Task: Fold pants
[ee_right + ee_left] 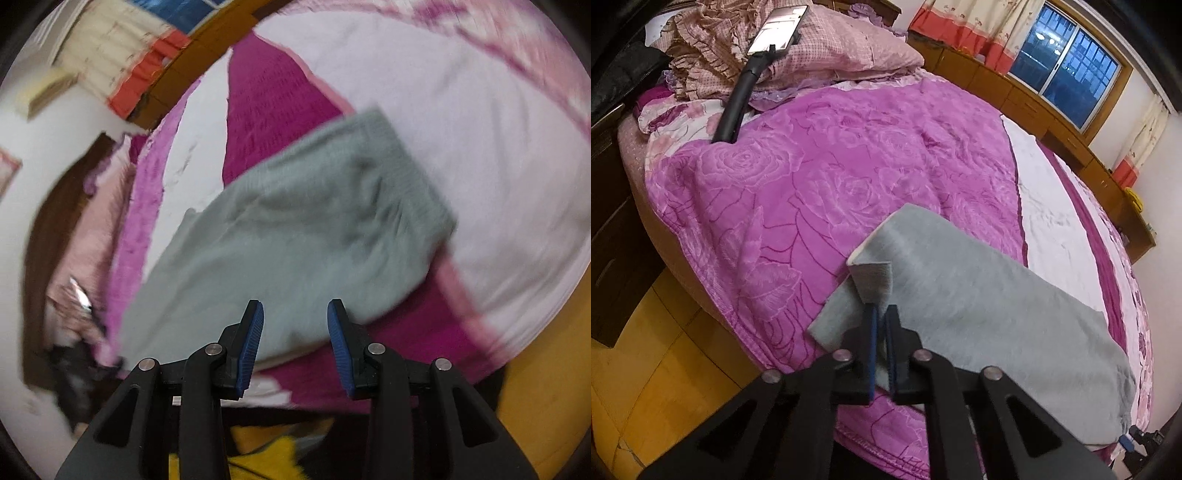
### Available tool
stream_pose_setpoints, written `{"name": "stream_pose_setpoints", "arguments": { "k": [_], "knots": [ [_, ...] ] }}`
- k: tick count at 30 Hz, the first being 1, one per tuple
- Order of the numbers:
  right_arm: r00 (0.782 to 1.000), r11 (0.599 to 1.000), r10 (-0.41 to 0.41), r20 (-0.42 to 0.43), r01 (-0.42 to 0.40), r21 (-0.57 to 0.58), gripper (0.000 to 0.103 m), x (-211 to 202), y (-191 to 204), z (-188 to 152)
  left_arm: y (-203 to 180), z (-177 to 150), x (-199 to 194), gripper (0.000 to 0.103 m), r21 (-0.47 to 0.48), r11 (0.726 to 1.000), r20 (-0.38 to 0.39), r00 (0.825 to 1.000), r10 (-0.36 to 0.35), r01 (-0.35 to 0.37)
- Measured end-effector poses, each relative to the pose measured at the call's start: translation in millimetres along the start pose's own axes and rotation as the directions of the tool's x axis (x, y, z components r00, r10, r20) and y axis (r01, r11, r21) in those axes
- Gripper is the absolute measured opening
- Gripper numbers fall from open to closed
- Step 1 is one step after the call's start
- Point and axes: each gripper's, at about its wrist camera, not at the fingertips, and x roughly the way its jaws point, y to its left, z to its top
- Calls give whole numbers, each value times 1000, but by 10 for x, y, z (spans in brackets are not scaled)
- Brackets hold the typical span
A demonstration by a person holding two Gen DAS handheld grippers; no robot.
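Grey pants (979,306) lie folded lengthwise on the purple rose-pattern blanket (812,177), running from near me to the right. My left gripper (882,314) is shut on the pants' near-left edge, where a cuff corner (871,277) is lifted and turned up. In the right wrist view the pants (295,229) spread out in front, waistband end at the upper right. My right gripper (295,325) is open and empty, its blue pads (253,332) just above the pants' near edge. That view is motion-blurred.
A phone on a black stand (775,29) rises at the bed's far side by pink pillows (849,48). A white sheet (1052,221) covers the bed's right side. Wooden cabinets (1071,140) and a window (1067,70) line the far wall. Yellow floor (646,387) lies left.
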Motion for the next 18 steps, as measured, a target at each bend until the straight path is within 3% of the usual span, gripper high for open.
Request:
{"name": "stream_pose_setpoints", "arguments": {
  "k": [2,6,11,18],
  "knots": [
    [999,999,31,-24,-30,27,29,83,-25,-52,19,9,-44,3,-6,1000,12,1000,-16,16],
    [999,999,-1,-49,3,41,29,237,-12,-114,32,18,-97,3,-11,999,21,999,-30,30],
    [997,998,18,-71,-13,62,29,297,6,-188,58,9,-99,3,-28,999,16,999,-42,42],
    [991,994,86,-101,-79,74,29,387,79,-245,92,0,-75,3,-37,998,8,999,-47,48]
  ]
}}
